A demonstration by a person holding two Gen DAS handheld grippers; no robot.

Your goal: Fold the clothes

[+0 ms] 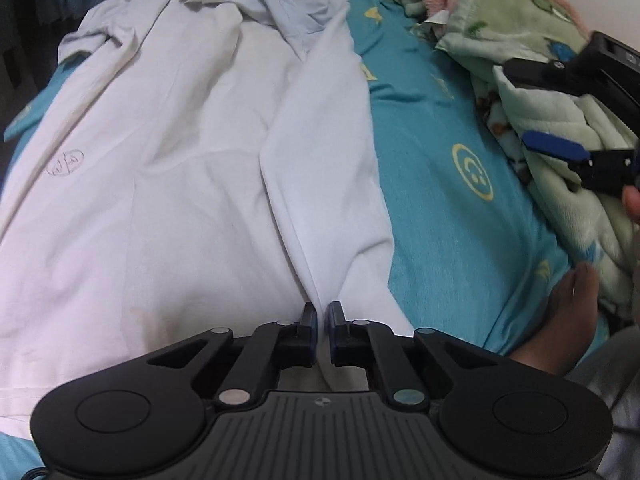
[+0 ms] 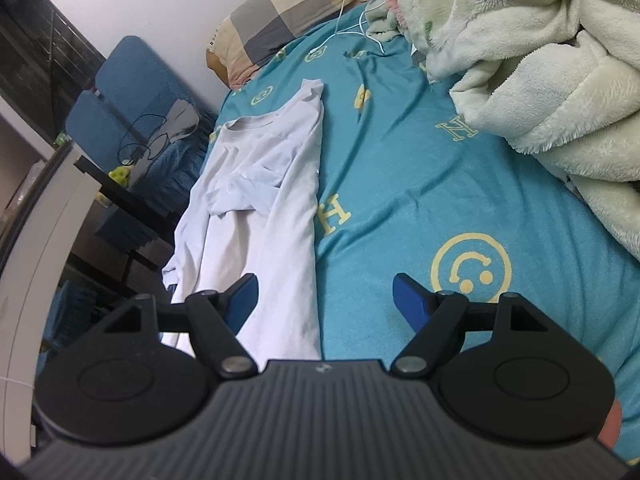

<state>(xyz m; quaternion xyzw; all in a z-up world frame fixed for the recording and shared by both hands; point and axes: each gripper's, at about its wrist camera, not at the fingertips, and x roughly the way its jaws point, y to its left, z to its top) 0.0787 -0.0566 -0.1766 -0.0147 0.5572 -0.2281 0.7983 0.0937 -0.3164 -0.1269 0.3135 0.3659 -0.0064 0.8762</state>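
**A:** While the left wrist view looks down on the bed, what do you see there?

**B:** I see the white shirt [image 1: 168,168] lying on the teal bedsheet [image 1: 432,200], near the left edge of the bed, with one side panel already laid over its body. The left gripper [image 1: 322,320] is closed on a ridge of the shirt fabric at the near hem; the cloth rises in a crease between the pads. The right gripper [image 1: 560,120] hangs at the right, over the green blanket [image 1: 540,60].

**A:** And the right wrist view?

**B:** There the right gripper [image 2: 324,300] has its jaws spread wide and holds nothing. It is above the sheet, just beside the shirt [image 2: 272,200], whose collar points to the pillow [image 2: 288,12] at the head of the bed.

**A:** How to do this step well?

**B:** I think the right gripper should pinch the same hem farther along, so both lift evenly and the fold stays straight.
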